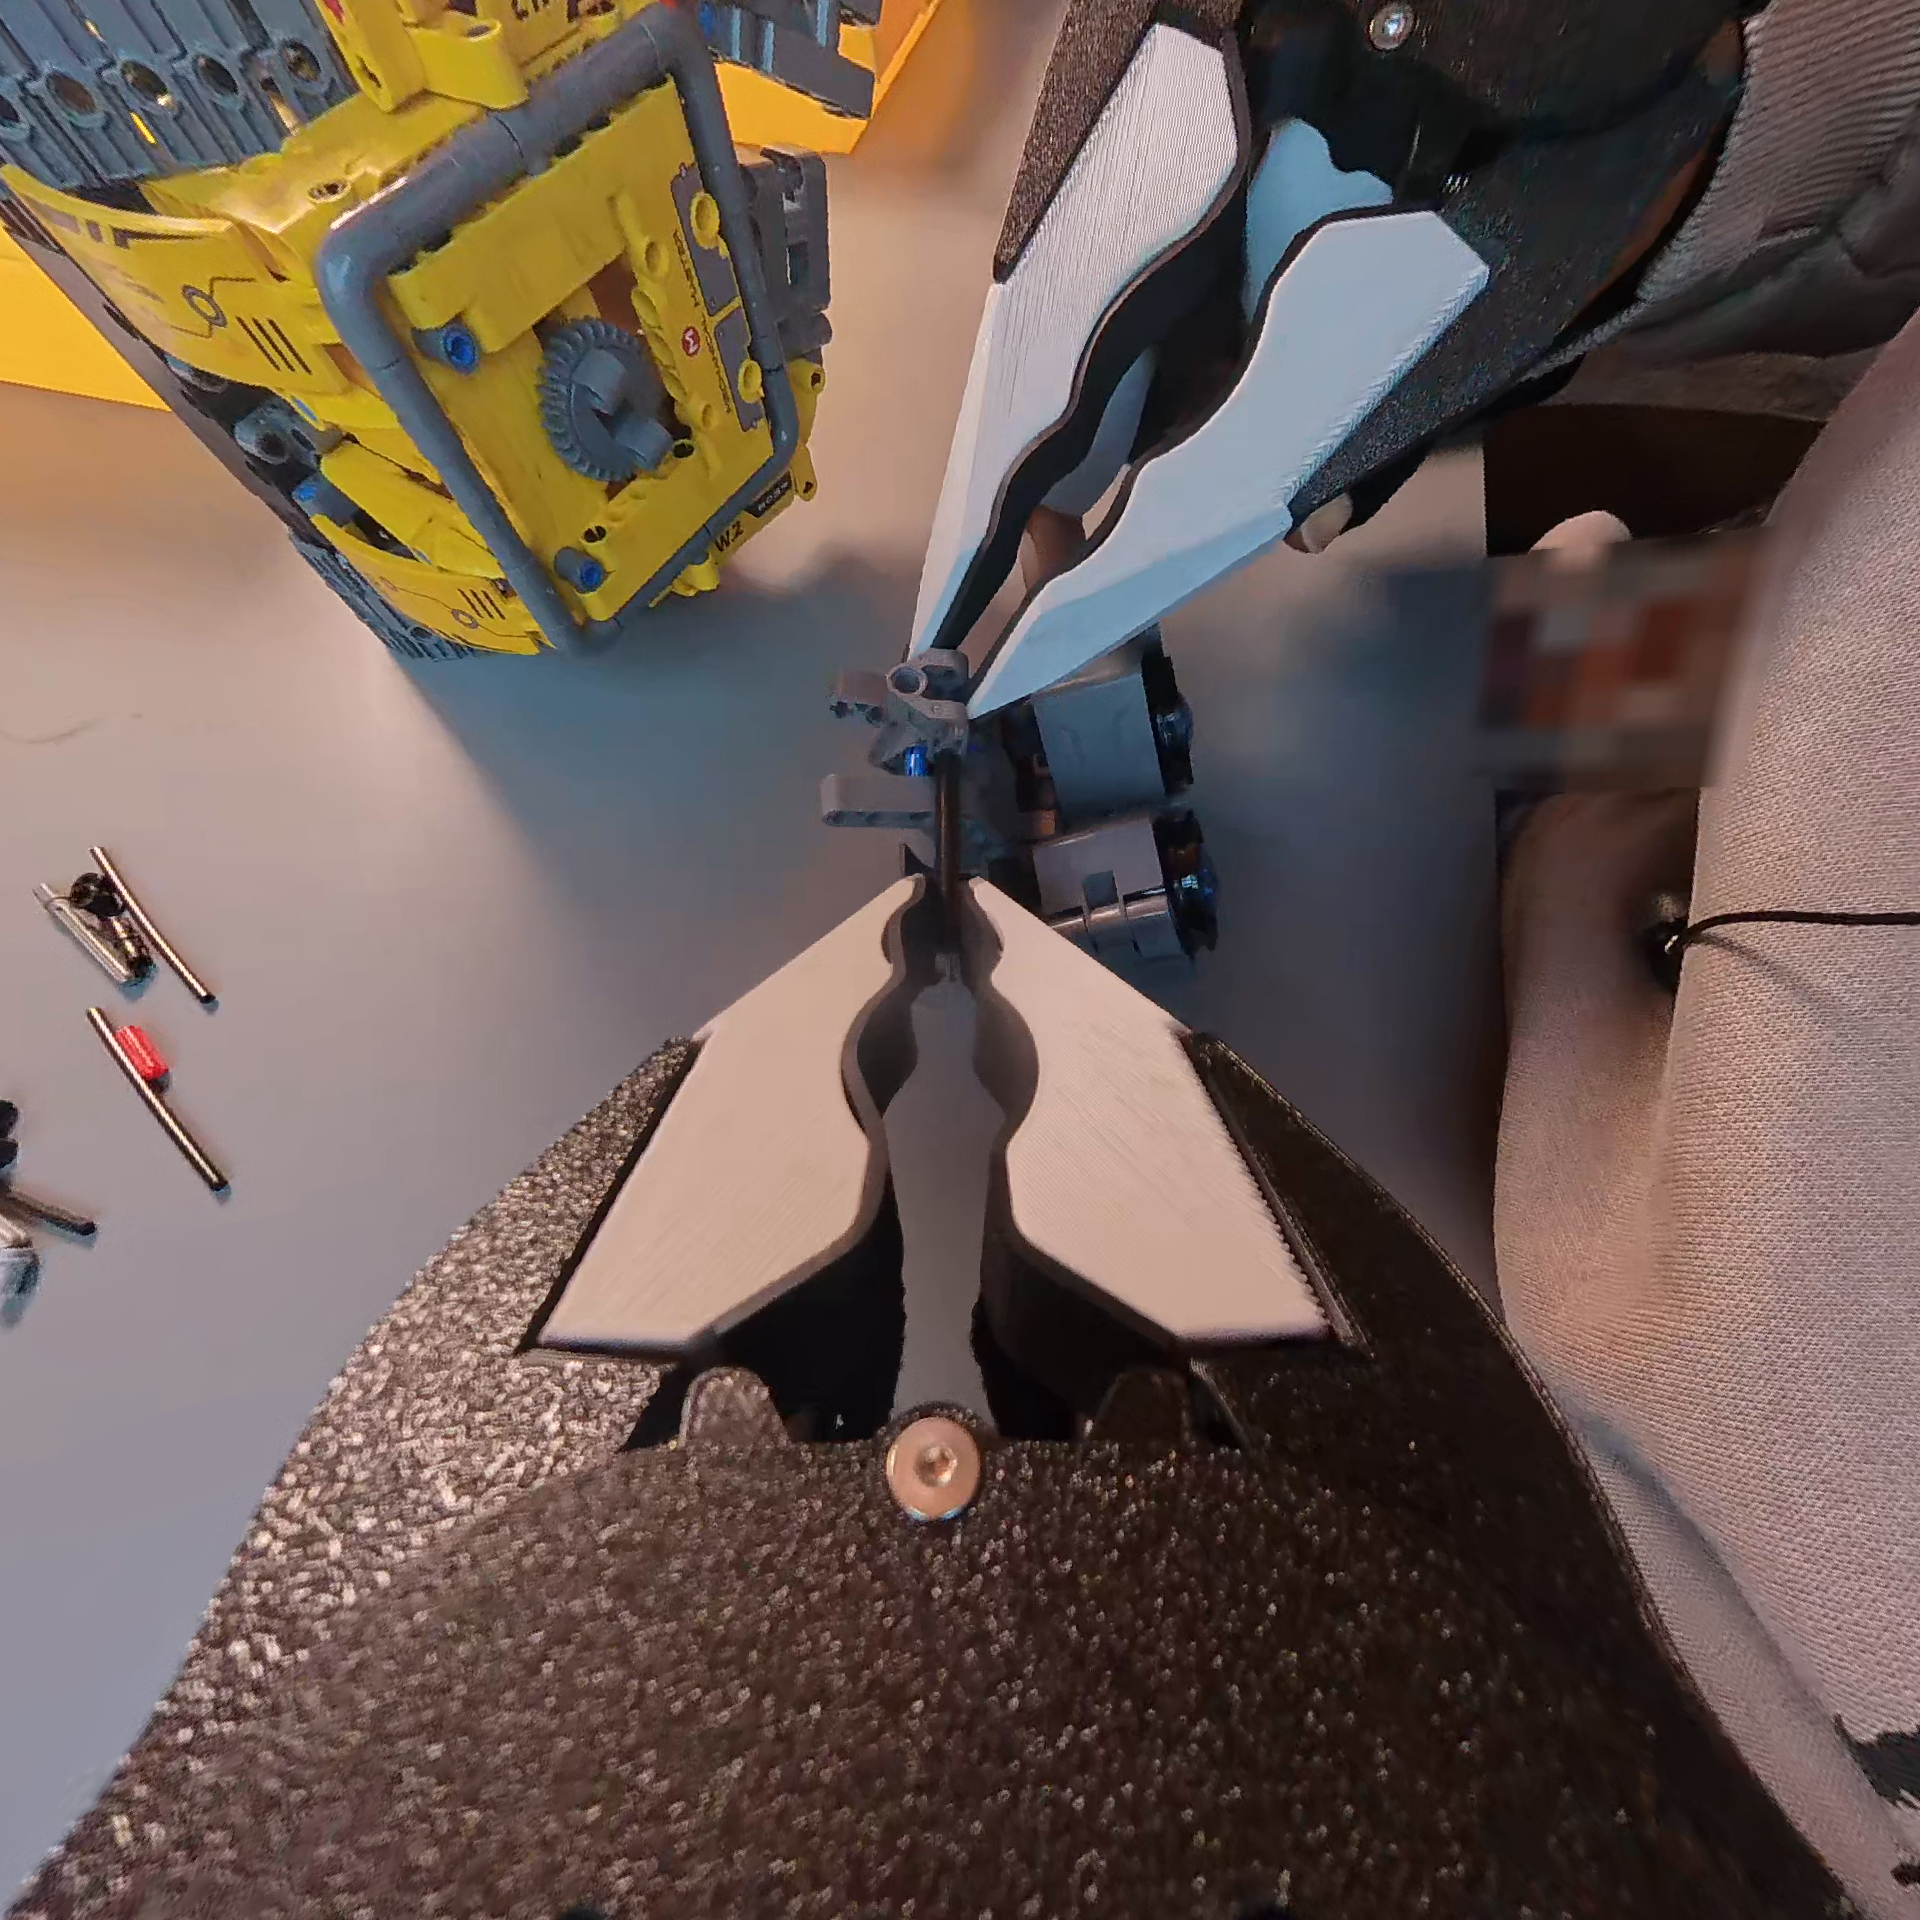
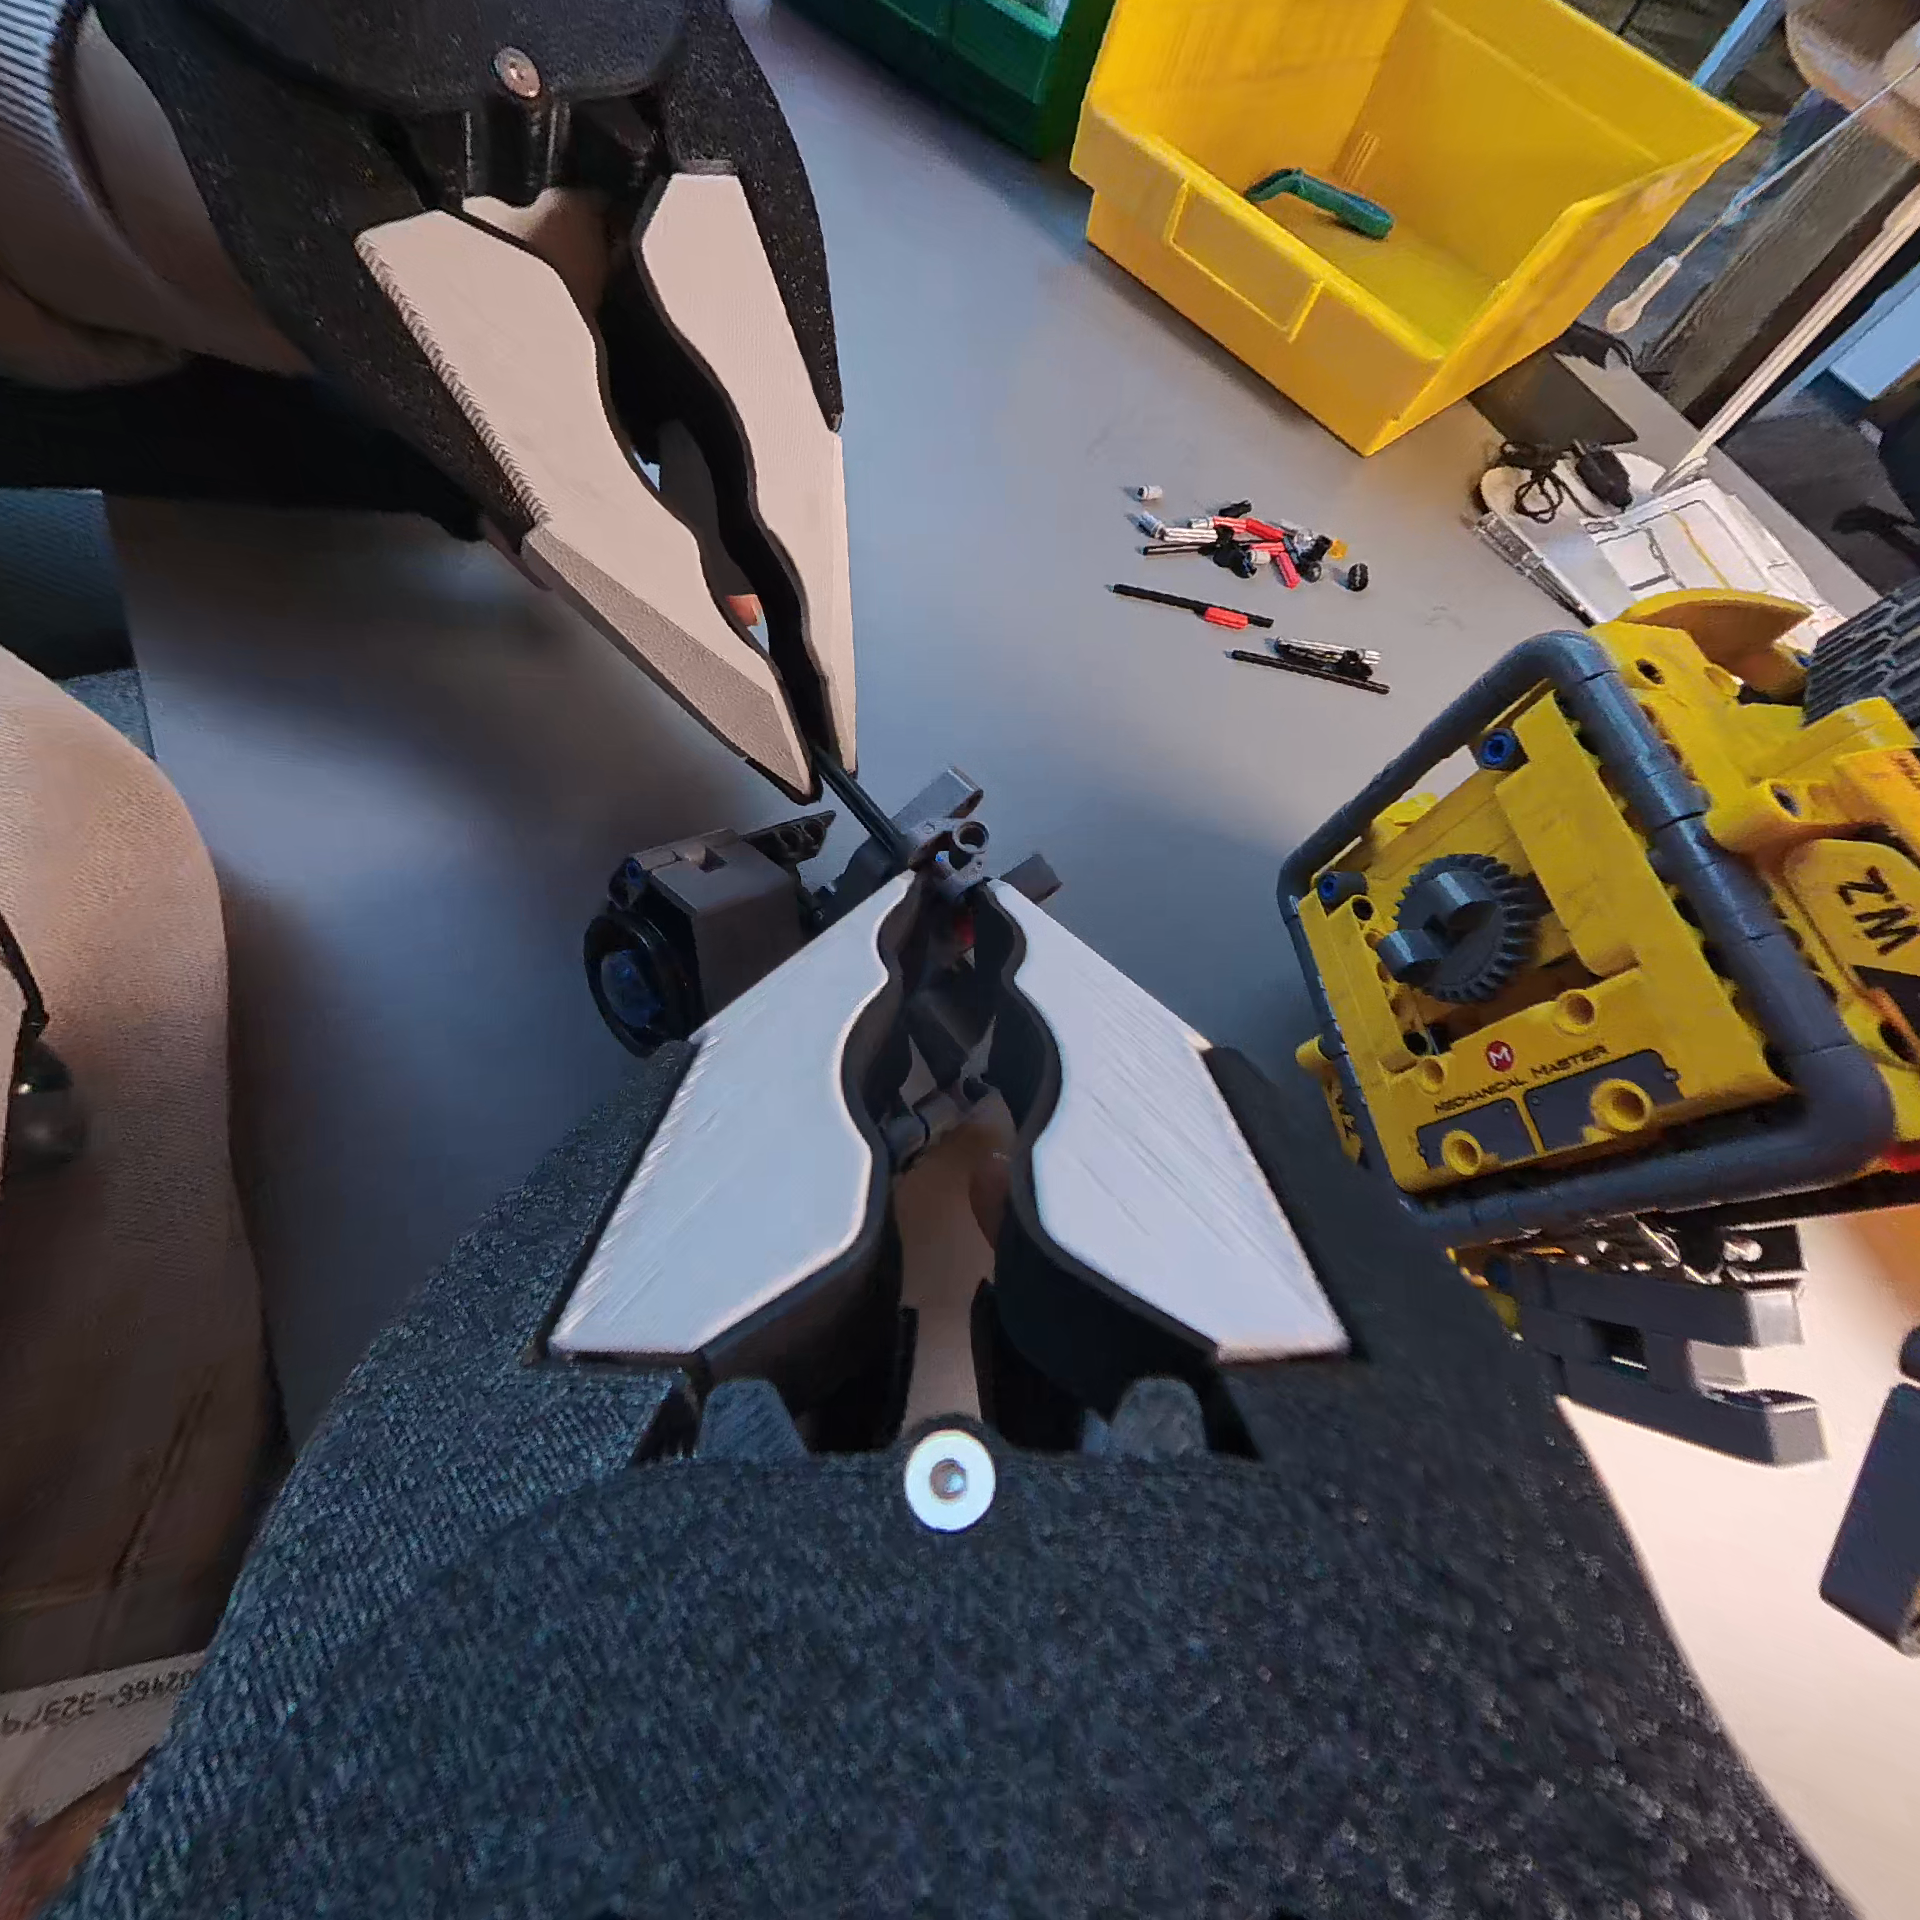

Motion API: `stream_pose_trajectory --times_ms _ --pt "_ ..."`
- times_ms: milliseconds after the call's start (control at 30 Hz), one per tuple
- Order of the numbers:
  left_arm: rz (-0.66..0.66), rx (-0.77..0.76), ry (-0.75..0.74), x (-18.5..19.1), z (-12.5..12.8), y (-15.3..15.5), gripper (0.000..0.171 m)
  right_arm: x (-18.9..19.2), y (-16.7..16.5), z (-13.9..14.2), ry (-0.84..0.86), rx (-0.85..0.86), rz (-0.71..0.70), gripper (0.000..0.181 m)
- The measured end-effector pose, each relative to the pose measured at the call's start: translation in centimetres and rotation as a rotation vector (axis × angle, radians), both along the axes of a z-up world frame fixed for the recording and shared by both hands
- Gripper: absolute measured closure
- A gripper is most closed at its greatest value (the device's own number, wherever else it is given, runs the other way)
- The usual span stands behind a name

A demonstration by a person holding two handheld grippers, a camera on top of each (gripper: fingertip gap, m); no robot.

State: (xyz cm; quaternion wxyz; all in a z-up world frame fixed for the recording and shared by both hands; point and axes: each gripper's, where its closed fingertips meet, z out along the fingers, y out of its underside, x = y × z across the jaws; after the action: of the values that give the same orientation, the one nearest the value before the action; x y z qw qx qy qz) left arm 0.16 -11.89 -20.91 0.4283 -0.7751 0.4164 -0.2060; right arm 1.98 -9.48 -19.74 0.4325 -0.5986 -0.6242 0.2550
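Note:
My left gripper (image 1: 943,902) is shut on a thin black axle (image 1: 945,821) that points forward into a small grey building-brick assembly (image 1: 920,691). My right gripper (image 1: 961,681) comes in from the upper right, shut on that assembly. In the right wrist view, the right gripper (image 2: 951,896) pinches the grey assembly (image 2: 951,826). The left gripper (image 2: 831,774) comes in from the upper left, holding the axle (image 2: 868,816) with its far end in the assembly. A grey motor block with black wheels (image 2: 717,914) is attached behind it and hangs above the grey table.
A large yellow and grey brick vehicle model (image 1: 499,343) (image 2: 1610,935) stands close by. Loose axles and pins (image 1: 135,935) (image 2: 1247,551) lie on the table. A yellow bin (image 2: 1558,291) holding a green piece stands at the back. A person's beige clothing (image 1: 1714,1143) is alongside. The tips of one gripper are about 4 cm away from the tips of the other.

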Motion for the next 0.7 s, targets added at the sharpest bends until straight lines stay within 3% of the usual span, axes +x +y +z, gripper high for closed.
stream_pose_trajectory --times_ms 700 --pt "0.038 0.079 0.036 1.7 -0.1 1.2 0.171 0.2 0.4 -0.4 0.065 -0.130 -0.119 0.178"
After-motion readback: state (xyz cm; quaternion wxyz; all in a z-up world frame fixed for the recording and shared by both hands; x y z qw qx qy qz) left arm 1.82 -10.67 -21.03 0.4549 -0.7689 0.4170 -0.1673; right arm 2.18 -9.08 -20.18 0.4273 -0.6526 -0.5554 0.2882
